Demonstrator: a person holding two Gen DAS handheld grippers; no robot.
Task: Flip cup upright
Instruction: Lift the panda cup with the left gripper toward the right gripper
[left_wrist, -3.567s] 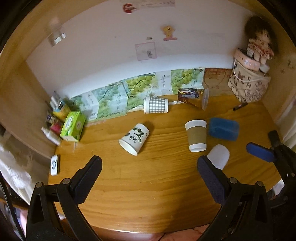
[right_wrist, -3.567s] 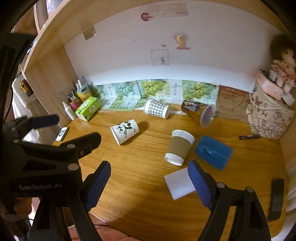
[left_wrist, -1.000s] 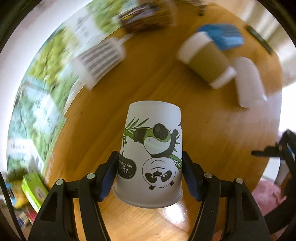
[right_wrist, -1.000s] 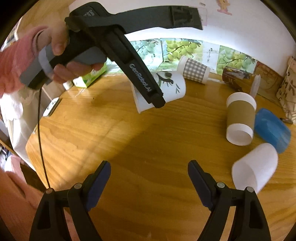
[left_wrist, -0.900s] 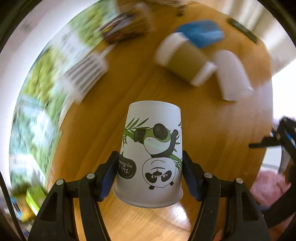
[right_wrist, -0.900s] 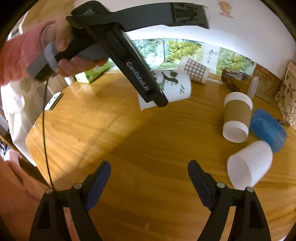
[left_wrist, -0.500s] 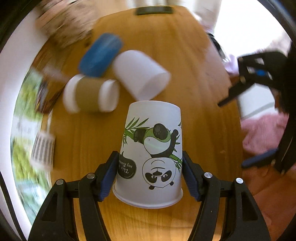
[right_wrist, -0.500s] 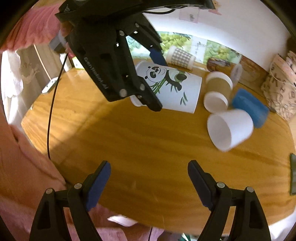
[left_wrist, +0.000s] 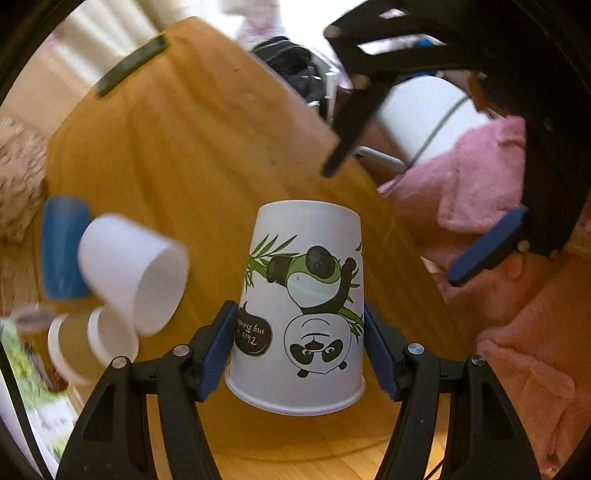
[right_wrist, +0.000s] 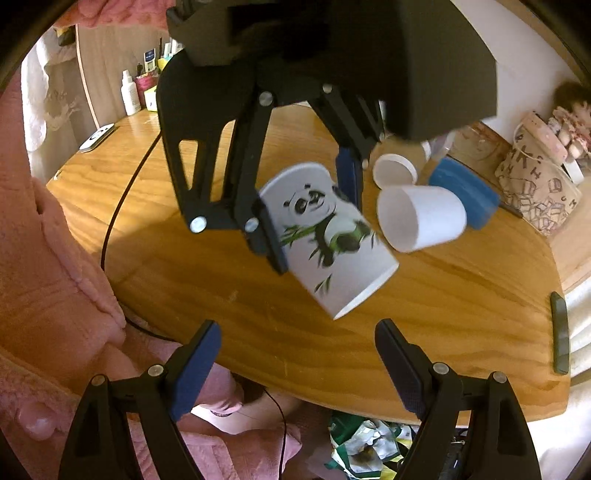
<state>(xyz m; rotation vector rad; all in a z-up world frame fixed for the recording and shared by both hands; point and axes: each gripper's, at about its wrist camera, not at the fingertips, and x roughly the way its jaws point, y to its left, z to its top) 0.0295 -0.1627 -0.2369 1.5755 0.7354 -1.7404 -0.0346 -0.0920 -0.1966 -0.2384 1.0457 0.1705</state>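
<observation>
Nearest, the right gripper (right_wrist: 295, 360) hangs with jaws spread, holding nothing. Beyond it, at 12 o'clock, the left gripper (left_wrist: 297, 349) pinches the panda cup (left_wrist: 301, 306) aloft over the wooden table (right_wrist: 424, 306), tilted. Farther, at 1 o'clock, a white cup (right_wrist: 421, 218) lies sideways.

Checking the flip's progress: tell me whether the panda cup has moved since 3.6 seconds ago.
Yes. The panda cup left its spot near the checked cup at the back; the left gripper now holds it tilted above the table's front, beside the white cup.

Panda cup (right_wrist: 325, 236) left of plain cup (right_wrist: 421, 218), apparently above table (right_wrist: 443, 314).
</observation>
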